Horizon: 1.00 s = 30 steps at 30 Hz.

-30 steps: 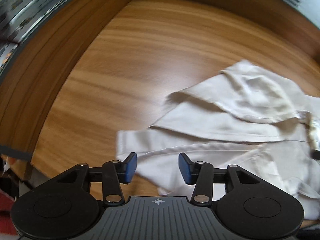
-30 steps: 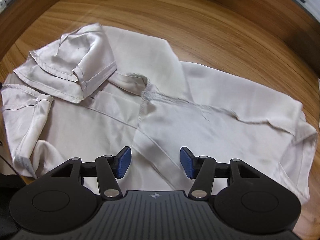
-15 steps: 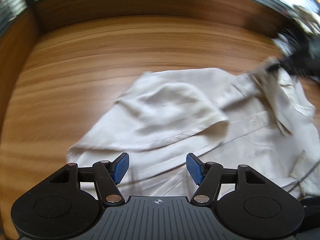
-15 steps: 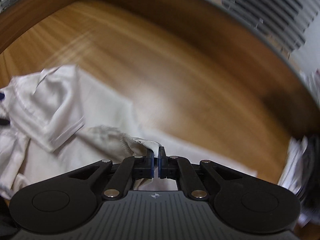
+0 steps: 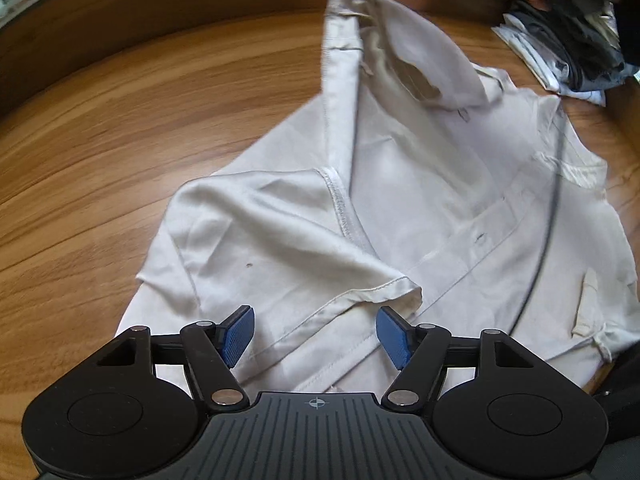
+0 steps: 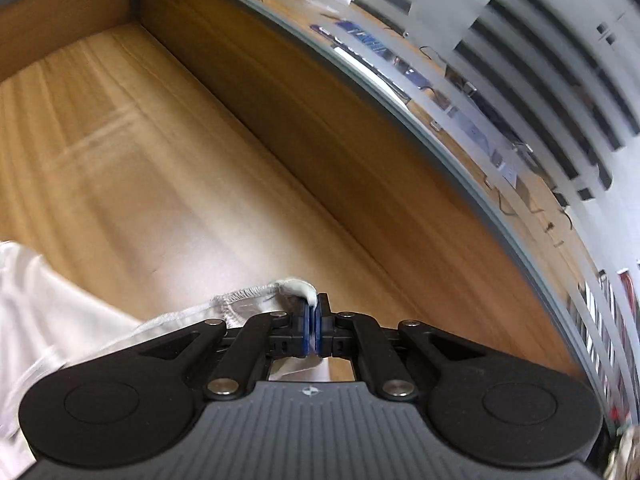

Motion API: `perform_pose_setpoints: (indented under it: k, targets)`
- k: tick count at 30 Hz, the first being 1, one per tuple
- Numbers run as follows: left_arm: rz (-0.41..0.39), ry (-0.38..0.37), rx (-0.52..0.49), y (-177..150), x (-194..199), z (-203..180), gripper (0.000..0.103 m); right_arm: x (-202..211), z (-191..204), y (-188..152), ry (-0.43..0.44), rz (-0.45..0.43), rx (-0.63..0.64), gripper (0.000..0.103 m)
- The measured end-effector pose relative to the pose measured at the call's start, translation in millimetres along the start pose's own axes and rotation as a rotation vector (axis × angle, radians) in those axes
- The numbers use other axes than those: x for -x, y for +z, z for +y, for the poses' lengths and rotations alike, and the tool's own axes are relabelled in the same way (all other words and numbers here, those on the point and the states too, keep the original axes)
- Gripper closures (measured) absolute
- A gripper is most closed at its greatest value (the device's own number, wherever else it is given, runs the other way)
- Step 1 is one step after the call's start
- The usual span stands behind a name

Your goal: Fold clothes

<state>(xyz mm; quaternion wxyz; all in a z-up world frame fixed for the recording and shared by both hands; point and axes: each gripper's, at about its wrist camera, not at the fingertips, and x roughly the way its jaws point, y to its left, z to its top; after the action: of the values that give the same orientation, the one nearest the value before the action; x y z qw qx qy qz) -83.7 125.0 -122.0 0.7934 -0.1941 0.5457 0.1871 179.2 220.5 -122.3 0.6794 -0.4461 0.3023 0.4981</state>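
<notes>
The step in hand looks like spreading the white short-sleeved shirt [image 5: 420, 184] flat on the wooden table [image 5: 120, 120]. The right gripper [image 6: 316, 320] is clamped on a stitched edge of it, lifting that part at the far side. The left gripper [image 5: 316, 336] hangs over the near sleeve [image 5: 280, 248], jaws opening with nothing pinched. Next, it probably needs to grip the sleeve hem and pull outward.

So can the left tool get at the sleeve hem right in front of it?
Probably yes. The left tool, its jaws opening with nothing between them, hovers over the sleeve hem of the white shirt; nothing lies between.
</notes>
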Motion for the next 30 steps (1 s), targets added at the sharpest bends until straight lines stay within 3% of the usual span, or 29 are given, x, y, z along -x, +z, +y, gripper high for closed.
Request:
perform_pose_setpoints:
  k: [4, 7, 10, 16, 17, 18, 19, 20, 21, 25, 30]
  targets:
    - [0.000, -0.043, -0.022, 7.8, -4.7, -4.8, 0.032, -43.8, -7.7, 10.0, 0.001, 0.042, -0.021, 0.101]
    - [-0.007, -0.077, -0.050, 10.0, -5.4, -11.7, 0.027, -57.0, -18.3, 7.4, 0.049, 0.076, -0.068, 0.094]
    - [0.006, -0.092, -0.057, 12.3, -11.9, -18.1, 0.027, -50.2, -28.4, 0.7, 0.100, 0.083, -0.115, 0.079]
    - [0.019, -0.055, -0.023, 21.0, -26.0, -15.0, 0.028, -9.6, -41.2, -29.4, 0.138, 0.076, -0.208, 0.072]
    - [0.013, -0.049, -0.008, 21.8, -27.1, -12.8, 0.033, -2.6, -41.7, -37.3, 0.142, 0.078, -0.228, 0.071]
    - [0.009, -0.047, 0.005, 22.9, -29.1, -11.3, 0.053, 5.6, -41.1, -47.9, 0.142, 0.081, -0.249, 0.071]
    - [0.010, -0.044, 0.015, 24.2, -31.2, -9.3, 0.067, 13.7, -40.5, -58.4, 0.142, 0.084, -0.270, 0.071]
    - [0.011, -0.040, 0.023, 25.6, -33.0, -6.8, 0.092, 21.9, -39.9, -68.9, 0.142, 0.087, -0.291, 0.070]
    - [0.006, -0.028, 0.030, 26.5, -33.2, -4.0, 0.099, 28.8, -37.4, -79.3, 0.141, 0.093, -0.311, 0.069]
    - [-0.058, 0.047, 0.063, 34.7, -20.3, 17.7, 0.100, 48.2, -30.2, -125.4, 0.127, 0.133, -0.385, 0.068]
    - [-0.132, 0.149, 0.168, 60.8, -2.3, 72.2, 0.100, 62.9, -21.6, -181.6, 0.128, 0.195, -0.498, 0.068]
